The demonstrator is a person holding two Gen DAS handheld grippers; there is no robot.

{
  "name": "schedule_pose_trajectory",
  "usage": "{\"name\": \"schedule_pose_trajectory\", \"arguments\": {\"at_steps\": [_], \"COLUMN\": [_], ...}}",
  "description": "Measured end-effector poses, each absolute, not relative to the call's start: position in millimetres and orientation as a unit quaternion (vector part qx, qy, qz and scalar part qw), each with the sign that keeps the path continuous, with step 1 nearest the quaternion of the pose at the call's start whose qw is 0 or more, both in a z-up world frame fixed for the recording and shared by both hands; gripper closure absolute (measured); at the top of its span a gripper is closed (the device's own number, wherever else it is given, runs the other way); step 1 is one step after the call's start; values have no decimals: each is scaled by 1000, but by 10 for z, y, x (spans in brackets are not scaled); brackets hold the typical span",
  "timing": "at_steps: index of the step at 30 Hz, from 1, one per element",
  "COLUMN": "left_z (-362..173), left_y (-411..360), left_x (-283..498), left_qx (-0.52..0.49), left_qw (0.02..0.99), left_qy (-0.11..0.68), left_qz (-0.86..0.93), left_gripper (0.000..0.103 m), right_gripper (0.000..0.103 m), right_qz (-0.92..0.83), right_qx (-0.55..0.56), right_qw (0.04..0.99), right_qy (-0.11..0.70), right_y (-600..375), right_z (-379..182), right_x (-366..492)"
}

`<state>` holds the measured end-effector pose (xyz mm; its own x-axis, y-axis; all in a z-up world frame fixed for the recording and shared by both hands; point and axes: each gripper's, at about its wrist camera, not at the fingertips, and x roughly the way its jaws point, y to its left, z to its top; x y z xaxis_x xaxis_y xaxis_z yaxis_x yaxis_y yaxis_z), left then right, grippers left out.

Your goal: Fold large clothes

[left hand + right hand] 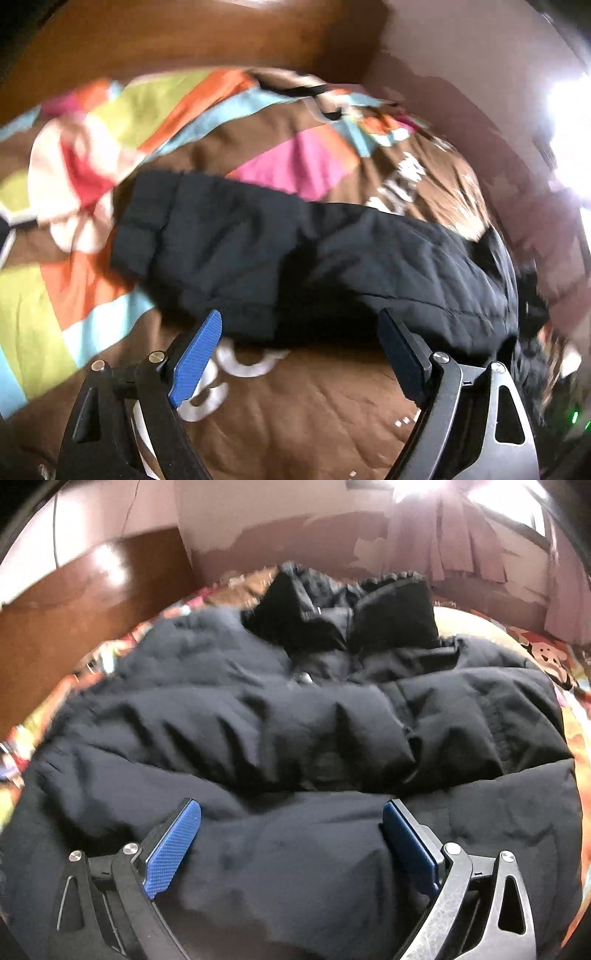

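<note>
A puffy black jacket [295, 738] lies rumpled ahead of both spread, empty grippers: left gripper [299, 325], right gripper [291, 812]; no writing is readable.

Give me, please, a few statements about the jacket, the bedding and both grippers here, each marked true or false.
1. The left gripper is open. True.
2. The right gripper is clamped on a white towel. False: it is open, with the black padded jacket beneath it.
3. The jacket lies on a colourful patterned bedspread. True.
4. The gripper pads are red. False: they are blue.
5. A sleeve stretches across the bedspread in the left wrist view. True.
</note>
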<state>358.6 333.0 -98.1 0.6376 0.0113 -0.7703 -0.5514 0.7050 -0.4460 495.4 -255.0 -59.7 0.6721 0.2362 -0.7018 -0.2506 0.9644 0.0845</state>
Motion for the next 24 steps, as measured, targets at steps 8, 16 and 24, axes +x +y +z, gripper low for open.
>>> {"name": "schedule_pose_trajectory", "arguments": {"at_steps": [8, 16, 24], "left_z": [-1378, -1613, -1682], "left_y": [3671, 3900, 3979], "left_x": [3541, 3421, 3418], "left_qx": [-450, -523, -500], "left_qw": [778, 737, 735], "left_qy": [393, 374, 379], "left_qz": [195, 207, 257], "left_gripper": [21, 21, 58], "right_gripper": [4, 4, 1], "right_qz": [170, 174, 151], "right_qx": [20, 16, -30], "right_qw": [930, 919, 917], "right_qy": [325, 354, 368], "right_y": [-1883, -1288, -1152], "right_z": [-223, -473, -852], "right_x": [5050, 5345, 5326]}}
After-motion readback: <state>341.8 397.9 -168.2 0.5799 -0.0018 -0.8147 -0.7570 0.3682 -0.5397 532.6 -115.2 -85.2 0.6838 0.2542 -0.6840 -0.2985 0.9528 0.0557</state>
